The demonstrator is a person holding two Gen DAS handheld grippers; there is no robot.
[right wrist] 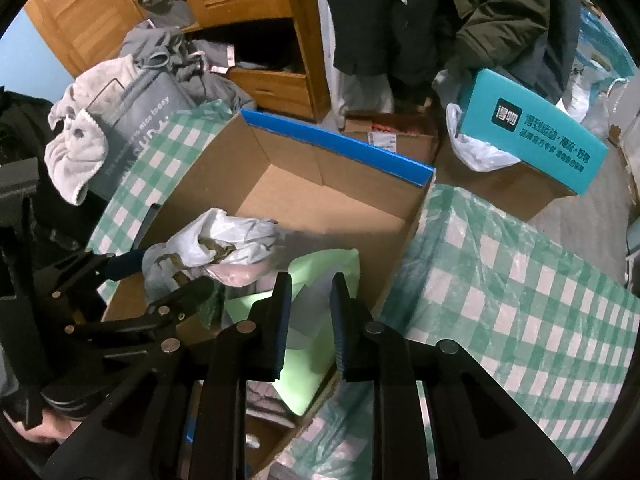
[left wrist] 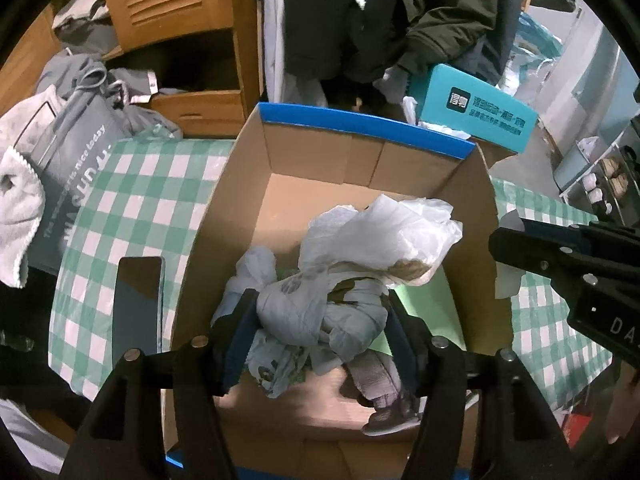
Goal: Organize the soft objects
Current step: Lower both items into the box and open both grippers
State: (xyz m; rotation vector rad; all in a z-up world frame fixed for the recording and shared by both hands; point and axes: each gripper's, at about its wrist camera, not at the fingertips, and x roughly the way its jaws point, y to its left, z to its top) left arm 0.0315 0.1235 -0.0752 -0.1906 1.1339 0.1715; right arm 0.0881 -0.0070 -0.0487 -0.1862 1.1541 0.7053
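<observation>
An open cardboard box with a blue rim (left wrist: 360, 124) (right wrist: 340, 142) stands on a green checked tablecloth. My left gripper (left wrist: 320, 312) is inside the box, its fingers on either side of a crumpled grey printed plastic bag (left wrist: 320, 308) (right wrist: 216, 240), shut on it. A white plastic bag (left wrist: 384, 232) lies behind it. A grey plush slipper (left wrist: 384, 396) and a light green sheet (right wrist: 316, 272) lie on the box floor. My right gripper (right wrist: 308, 308) hovers over the box's near right part, jaws slightly apart and empty.
A dark phone (left wrist: 138, 308) lies left of the box on the tablecloth (right wrist: 520, 300). A grey tote bag with clothes (left wrist: 76, 148) sits at far left. A teal box (right wrist: 532, 132), wooden cabinet (left wrist: 180, 12) and hanging dark coats (right wrist: 440, 12) stand behind.
</observation>
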